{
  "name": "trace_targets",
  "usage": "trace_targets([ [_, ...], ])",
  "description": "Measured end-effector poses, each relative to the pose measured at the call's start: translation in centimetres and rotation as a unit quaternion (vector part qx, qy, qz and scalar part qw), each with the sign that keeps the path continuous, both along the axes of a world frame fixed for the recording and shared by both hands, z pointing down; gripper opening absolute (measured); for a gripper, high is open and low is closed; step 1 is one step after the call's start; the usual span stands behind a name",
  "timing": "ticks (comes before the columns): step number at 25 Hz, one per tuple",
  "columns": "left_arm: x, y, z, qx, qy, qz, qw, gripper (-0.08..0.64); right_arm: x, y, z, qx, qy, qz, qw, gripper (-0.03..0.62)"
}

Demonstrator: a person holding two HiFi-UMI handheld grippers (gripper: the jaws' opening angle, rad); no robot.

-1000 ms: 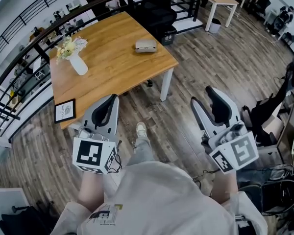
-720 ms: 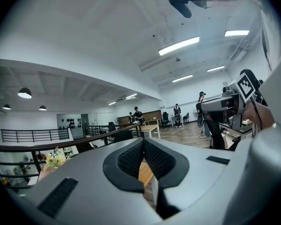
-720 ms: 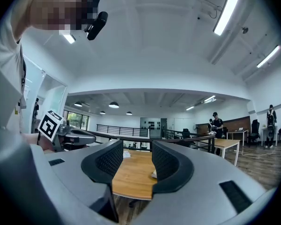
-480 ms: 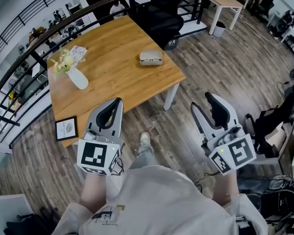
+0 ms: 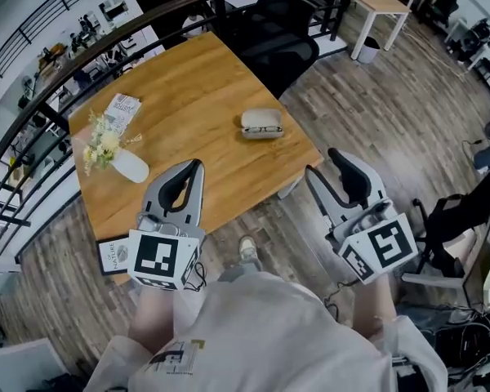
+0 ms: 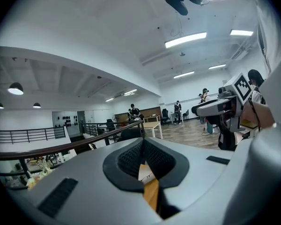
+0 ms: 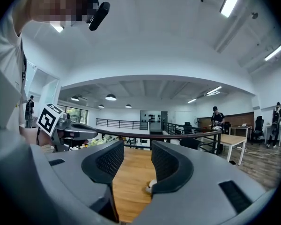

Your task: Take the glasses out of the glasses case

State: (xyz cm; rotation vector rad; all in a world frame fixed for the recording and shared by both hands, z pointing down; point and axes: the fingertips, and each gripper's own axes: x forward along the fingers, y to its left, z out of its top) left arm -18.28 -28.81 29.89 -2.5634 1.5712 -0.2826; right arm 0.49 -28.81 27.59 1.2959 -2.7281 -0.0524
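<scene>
A: Start close in. What are the two grippers doing?

B: The left gripper (image 5: 194, 168) has its jaws pressed together with nothing in them. The right gripper (image 5: 322, 162) has its jaws apart and is just as empty. Both hang in the air at the near edge of the worktop (image 5: 188, 88), touching nothing.

A: And the glasses case?

B: The glasses case (image 5: 261, 123) lies on the worktop at about 12 o'clock, near the right-hand corner and well apart from both grippers. It looks open, with the dark glasses (image 5: 263, 128) lying inside, though they're small at this range. In the right gripper view the case peeks out just beside the right jaw.

A: Anything else on the wood?

B: A picture frame (image 5: 114, 256) sits at the near edge at 8 o'clock, and a vase of flowers (image 5: 121, 160) stands at 10 o'clock. A leaflet (image 5: 122, 109) lies beyond the vase. A black chair (image 5: 273, 39) stands past the far edge at 12 o'clock.

A: So which step is this?

B: I'd say the approach, with nothing grasped yet. Next, both grippers need to come forward and down to the case. The left gripper could steady it. The right gripper, already open, could take the glasses by the frame, gently, and lift.
</scene>
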Motion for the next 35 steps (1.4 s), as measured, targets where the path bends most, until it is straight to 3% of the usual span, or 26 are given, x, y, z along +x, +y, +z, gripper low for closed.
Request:
trace_targets([
  [7, -3.5, -8.5, 0.4, -0.006, 0.002, 0.012, 0.9999, 0.017, -3.1, -8.2, 1.3, -0.022, 0.010, 0.021, 0.999, 0.207],
  [17, -5.9, -13.0, 2.3, -0.023, 0.010, 0.008, 0.9997, 0.017, -4.9, -13.5, 3.2, -0.046, 0.023, 0.026, 0.998, 0.207],
  [26, -5.0, -16.1, 4.6, -0.045, 0.000, -0.001, 0.9990, 0.017, -4.8, -17.6, 5.9, -0.071, 0.046, -0.003, 0.996, 0.207],
  [35, -2.8, -20.8, 9.3, -0.099, -0.007, -0.016, 0.9949, 0.017, -4.4, -25.1, 12.0, -0.116, 0.096, -0.045, 0.988, 0.206],
])
